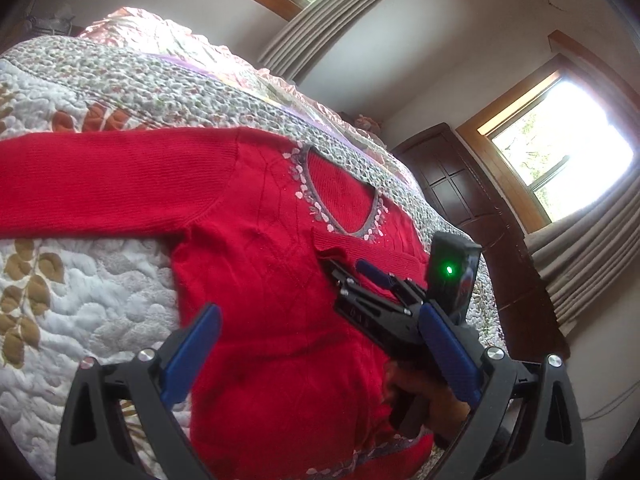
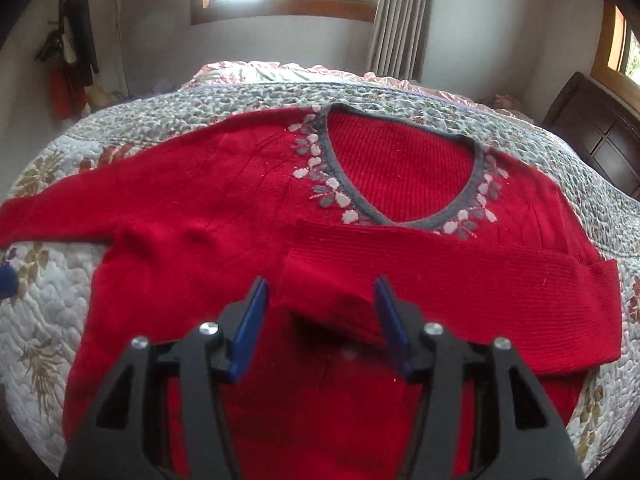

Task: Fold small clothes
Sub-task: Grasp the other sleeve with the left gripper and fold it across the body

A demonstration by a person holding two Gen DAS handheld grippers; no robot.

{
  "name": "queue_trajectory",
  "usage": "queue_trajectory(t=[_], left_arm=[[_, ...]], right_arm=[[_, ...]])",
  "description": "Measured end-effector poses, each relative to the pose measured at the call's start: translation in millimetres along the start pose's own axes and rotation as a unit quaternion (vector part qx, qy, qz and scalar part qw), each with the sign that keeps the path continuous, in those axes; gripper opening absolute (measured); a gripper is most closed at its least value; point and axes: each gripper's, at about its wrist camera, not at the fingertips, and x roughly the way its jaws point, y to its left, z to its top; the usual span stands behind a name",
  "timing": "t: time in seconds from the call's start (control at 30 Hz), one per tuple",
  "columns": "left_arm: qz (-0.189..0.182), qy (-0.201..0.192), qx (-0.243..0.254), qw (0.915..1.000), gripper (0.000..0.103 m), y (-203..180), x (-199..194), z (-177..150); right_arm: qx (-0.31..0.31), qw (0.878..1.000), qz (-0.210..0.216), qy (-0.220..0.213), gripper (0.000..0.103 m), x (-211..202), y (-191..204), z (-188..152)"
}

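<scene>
Fingers of right gripper and left gripper both spread, gripping nothing, hovering over red sweater lying flat on quilted bedspread, one sleeve folded across chest.

Black tongs, blue pads, silver screws, perhaps steel.

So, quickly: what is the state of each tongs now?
Left tongs: open, holding nothing.
Right tongs: open, around the sweater cuff, not gripping.
</scene>
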Motion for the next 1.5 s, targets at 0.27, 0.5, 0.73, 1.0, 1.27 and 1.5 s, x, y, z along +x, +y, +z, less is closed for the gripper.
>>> queue_trajectory(t=[0.27,0.5,0.73,1.0,1.27,1.5], left_arm=[[-0.076,0.088,-0.078,0.9901,0.099,-10.8,111.2,19.3],[0.015,0.133,-0.088,0.9871,0.099,-10.8,176.8,25.5],[0.070,0.180,-0.048,0.9800,0.050,-21.1,201.1,36.1],[0.105,0.166,-0.023,0.9803,0.004,-23.5,188.6,44.6],[0.104,0.131,0.053,0.9844,0.003,-78.5,166.9,82.9],[0.112,0.083,0.107,0.9844,0.003,-118.3,137.4,136.8]], right_arm=[[0.105,0.989,0.092,-0.056,0.068,-75.7,-51.0,-81.4],[0.135,0.979,0.136,-0.065,0.068,-120.4,-60.0,-145.2],[0.163,0.967,0.188,-0.050,0.069,-127.7,-50.6,-180.8],[0.172,0.960,0.218,-0.035,0.069,-127.5,-42.0,-207.0],[0.178,0.956,0.231,-0.031,0.069,-131.4,-40.9,-216.5],[0.184,0.953,0.239,-0.030,0.070,-132.8,-39.1,-214.7]])
